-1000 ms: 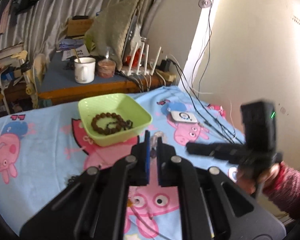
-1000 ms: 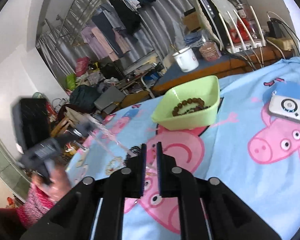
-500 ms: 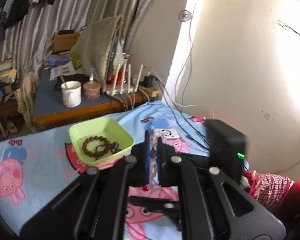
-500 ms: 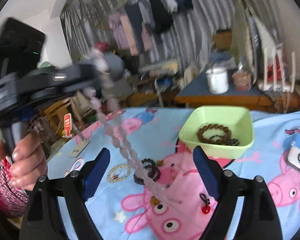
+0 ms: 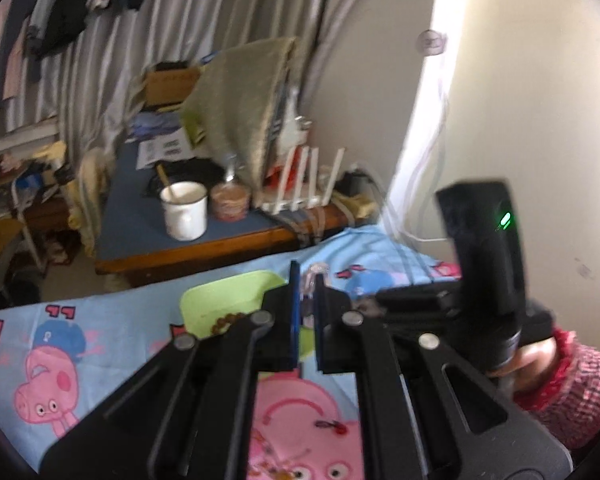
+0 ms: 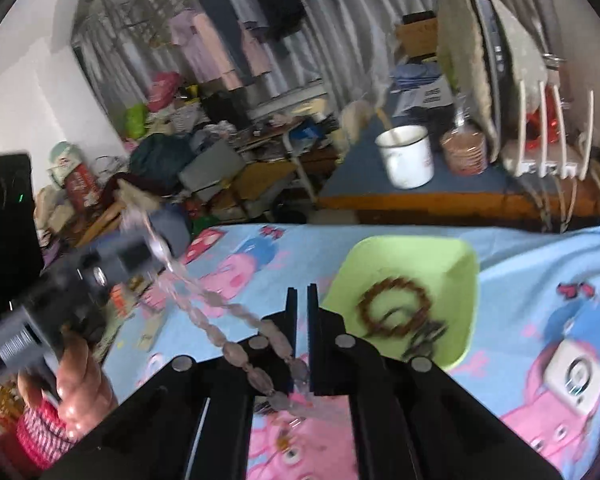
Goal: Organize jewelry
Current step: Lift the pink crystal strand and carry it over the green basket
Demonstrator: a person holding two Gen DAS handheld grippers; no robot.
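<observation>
My left gripper [image 5: 305,284] is shut on a clear pale-pink bead necklace [image 5: 311,280]. In the right wrist view the necklace [image 6: 204,300] hangs from the left gripper [image 6: 140,240] at left and drapes across my right gripper [image 6: 302,300], whose jaws stand nearly together; whether they pinch the beads near their base I cannot tell. A green bowl [image 6: 452,256] on the cartoon-pig cloth holds a brown bead bracelet [image 6: 396,312]. In the left wrist view the bowl [image 5: 220,300] sits just behind my fingers and the right gripper [image 5: 420,300] is at right.
A white mug [image 6: 406,156] and jar [image 6: 464,152] stand on a blue-topped side table [image 6: 360,184] behind the bed. A white router [image 6: 548,136] and cables are at back right. A small white device [image 6: 576,372] lies on the cloth at right. Small trinkets [image 5: 332,426] lie on the cloth.
The right gripper has gone from wide open to nearly closed with the necklace draped over it. The left gripper has lifted higher, still holding the necklace, and both have moved closer to the bowl.
</observation>
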